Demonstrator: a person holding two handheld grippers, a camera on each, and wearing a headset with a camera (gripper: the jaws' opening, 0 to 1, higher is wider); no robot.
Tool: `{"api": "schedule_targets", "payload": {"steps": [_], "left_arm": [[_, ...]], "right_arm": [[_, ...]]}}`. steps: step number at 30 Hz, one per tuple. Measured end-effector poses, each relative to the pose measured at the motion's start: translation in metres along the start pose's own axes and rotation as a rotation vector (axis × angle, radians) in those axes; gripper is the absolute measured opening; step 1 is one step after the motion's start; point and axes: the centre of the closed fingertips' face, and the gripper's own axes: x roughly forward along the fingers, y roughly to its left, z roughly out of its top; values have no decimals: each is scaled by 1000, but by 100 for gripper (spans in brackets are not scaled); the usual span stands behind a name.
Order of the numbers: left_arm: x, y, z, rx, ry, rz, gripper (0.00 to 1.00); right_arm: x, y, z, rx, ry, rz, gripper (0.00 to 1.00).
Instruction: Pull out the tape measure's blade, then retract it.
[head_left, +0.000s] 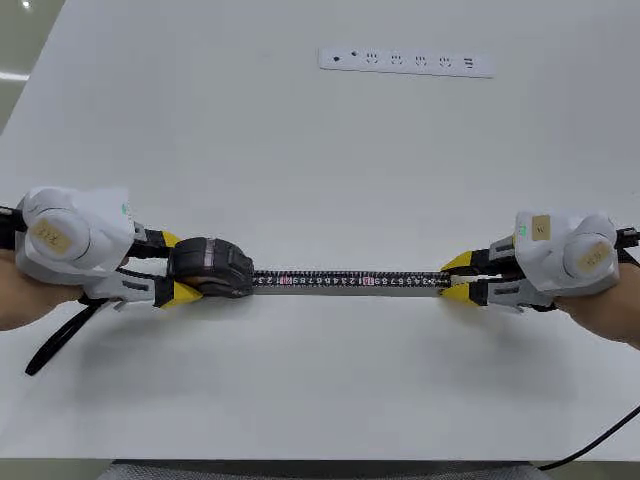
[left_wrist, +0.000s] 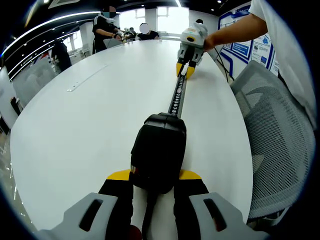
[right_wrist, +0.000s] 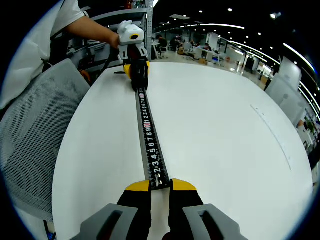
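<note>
Nearest the lens in the left gripper view: left gripper (left_wrist: 156, 176), jaws clamped on the black case (left_wrist: 159, 145) from both sides, yellow tips showing at either flank. Likewise in the right gripper view: right gripper (right_wrist: 160, 186), jaws pinched together on the end of the blade (right_wrist: 149, 140), printed numerals running up from 1 just ahead of the tips.

In the head view, case at the left, blade drawn out straight to the right, the 2 grippers well apart with the blade as the 1 link between them. All of it low over the white table (head_left: 320, 380); touching the top or just above it, cannot tell. Power strip (head_left: 405, 61) far off toward the back, well clear of the work.

Step in hand, by the look of it: step 1 of 2, the pull-out, at or near full reach for this arm spread. Retraction not yet begun.

Next move, as a judgement: bring the right gripper back toward the case along the blade's own line, keeping the pinch on the end for a slow feed-in, not a snap home. Keep the left clamp firm and the case level. Locked or free: not readable here; if locked, free it first. Avoid letting go at full length, for fear of a whipping loose end.
</note>
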Motion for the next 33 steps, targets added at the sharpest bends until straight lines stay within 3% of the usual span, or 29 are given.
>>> {"api": "schedule_targets", "payload": {"steps": [22, 24, 26, 28, 33], "left_arm": [[2, 0, 1, -8, 2, 18, 28], [2, 0, 1, -11, 3, 21, 28], [2, -1, 2, -33, -1, 17, 32], [3, -1, 1, -33, 1, 19, 37], [3, -2, 1, -32, 2, 17, 37]], "right_arm": [[1, -1, 1, -17, 37, 11, 12], [2, 0, 3, 6, 30, 9, 16], [3, 0, 6, 25, 22, 11, 22], [3, 0, 6, 21, 23, 11, 22], [1, -2, 6, 32, 19, 4, 22]]}}
